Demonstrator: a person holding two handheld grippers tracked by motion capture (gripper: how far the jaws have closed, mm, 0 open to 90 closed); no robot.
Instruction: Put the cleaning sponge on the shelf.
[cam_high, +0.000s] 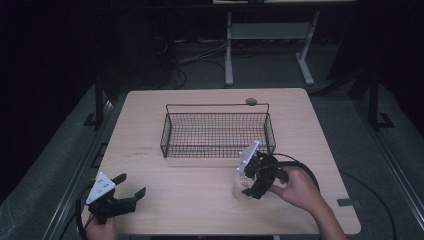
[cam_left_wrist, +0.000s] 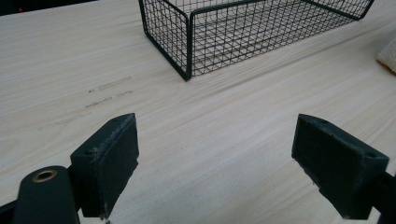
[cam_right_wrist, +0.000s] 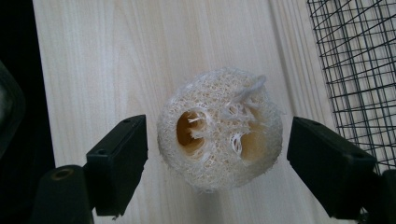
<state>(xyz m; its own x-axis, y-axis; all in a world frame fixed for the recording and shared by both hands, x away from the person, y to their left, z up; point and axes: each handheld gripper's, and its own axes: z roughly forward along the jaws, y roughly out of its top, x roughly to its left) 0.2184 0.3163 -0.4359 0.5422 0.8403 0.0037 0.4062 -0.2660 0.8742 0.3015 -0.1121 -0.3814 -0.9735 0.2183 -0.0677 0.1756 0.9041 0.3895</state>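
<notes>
A pale, fibrous loofah slice (cam_right_wrist: 219, 130) with holes through it lies on the wooden table (cam_high: 175, 200), in front of the basket's right corner. My right gripper (cam_right_wrist: 217, 144) points down over it with one jaw on each side. A thin gap shows between each pad and the loofah, so the jaws stand open around it. The high view has this gripper (cam_high: 252, 185) over the loofah (cam_high: 240, 192), held by a hand from the right. My left gripper (cam_high: 132, 184) rests near the front left corner, open, with bare table between its jaws (cam_left_wrist: 215, 158).
A black wire basket (cam_high: 215, 106) stands mid-table, its near corner (cam_left_wrist: 187, 42) ahead of the left gripper and its mesh (cam_right_wrist: 359, 70) beside the right one. A small round object (cam_high: 251, 101) sits at the basket's far rim. Bare wood lies between the two grippers.
</notes>
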